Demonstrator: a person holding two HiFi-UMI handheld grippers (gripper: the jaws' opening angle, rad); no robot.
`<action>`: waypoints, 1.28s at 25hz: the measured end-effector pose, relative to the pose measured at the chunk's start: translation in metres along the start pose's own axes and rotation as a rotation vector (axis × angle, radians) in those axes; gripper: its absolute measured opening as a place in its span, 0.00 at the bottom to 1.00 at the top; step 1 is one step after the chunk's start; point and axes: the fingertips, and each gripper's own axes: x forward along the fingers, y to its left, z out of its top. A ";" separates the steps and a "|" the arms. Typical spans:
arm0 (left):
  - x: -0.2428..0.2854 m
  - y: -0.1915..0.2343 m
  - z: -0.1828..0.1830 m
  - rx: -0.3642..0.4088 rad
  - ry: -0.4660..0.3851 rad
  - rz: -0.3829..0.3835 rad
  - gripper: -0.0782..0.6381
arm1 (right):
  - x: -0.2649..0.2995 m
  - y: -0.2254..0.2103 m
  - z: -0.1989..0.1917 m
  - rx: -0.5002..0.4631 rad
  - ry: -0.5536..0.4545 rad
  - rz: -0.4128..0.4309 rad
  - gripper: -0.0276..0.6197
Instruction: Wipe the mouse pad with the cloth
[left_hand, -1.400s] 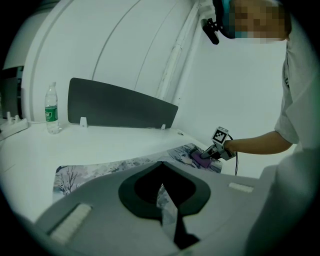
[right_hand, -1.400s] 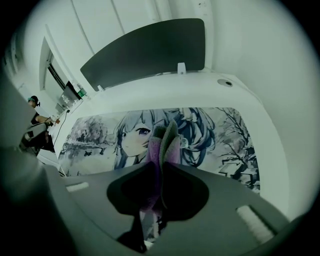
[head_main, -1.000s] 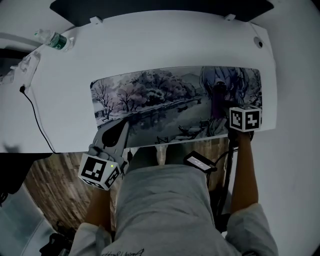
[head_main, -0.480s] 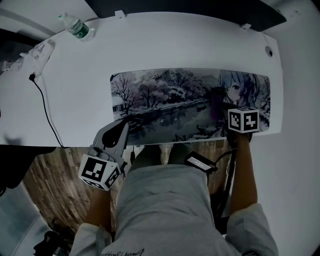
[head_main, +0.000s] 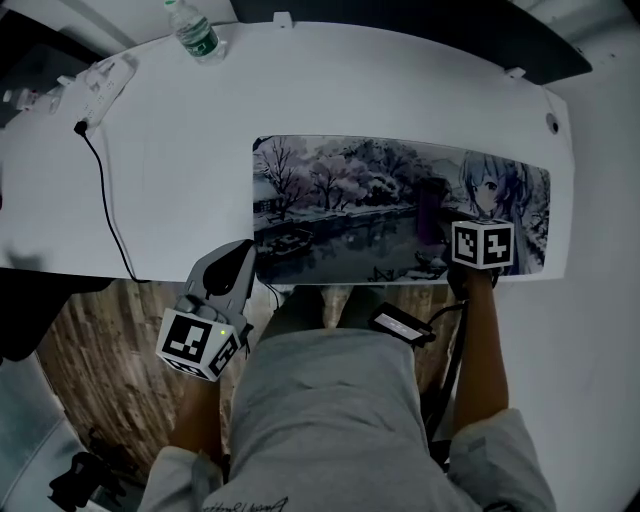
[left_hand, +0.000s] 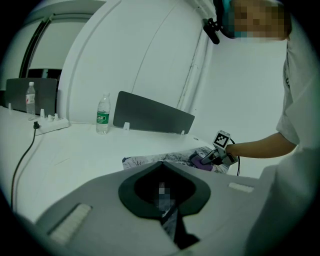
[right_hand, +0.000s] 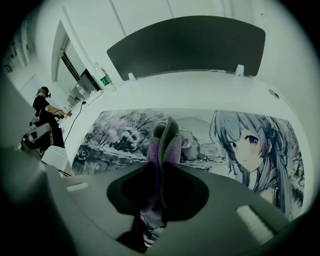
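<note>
The long printed mouse pad (head_main: 350, 205) lies along the white table's front edge. A purple cloth (head_main: 430, 212) rests on the pad's right part, just left of the printed face. My right gripper (head_main: 447, 238) is shut on it. In the right gripper view the cloth (right_hand: 165, 142) sticks up folded from between the jaws of my right gripper (right_hand: 162, 165), above the pad (right_hand: 240, 145). My left gripper (head_main: 243, 250) hovers at the table's front edge by the pad's left end. In its own view my left gripper (left_hand: 161, 165) is shut and holds nothing.
A water bottle (head_main: 195, 32) and a power strip (head_main: 95, 85) with a black cable (head_main: 110, 210) sit at the table's far left. A dark divider panel (right_hand: 185, 45) stands along the back edge. Another person (right_hand: 45, 107) stands far off to the left.
The whole view has slid left along the table. The right gripper and cloth have moved left over the pad, away from its right end. The left gripper now sits past the pad's left end.
</note>
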 end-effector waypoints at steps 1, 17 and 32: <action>-0.003 0.003 -0.001 -0.004 -0.003 0.004 0.13 | 0.002 0.005 0.001 0.002 -0.002 0.003 0.15; -0.039 0.042 -0.016 -0.058 -0.039 0.046 0.14 | 0.037 0.108 0.020 -0.104 0.036 0.093 0.15; -0.059 0.070 -0.025 -0.083 -0.050 0.079 0.14 | 0.071 0.217 0.031 -0.222 0.077 0.252 0.15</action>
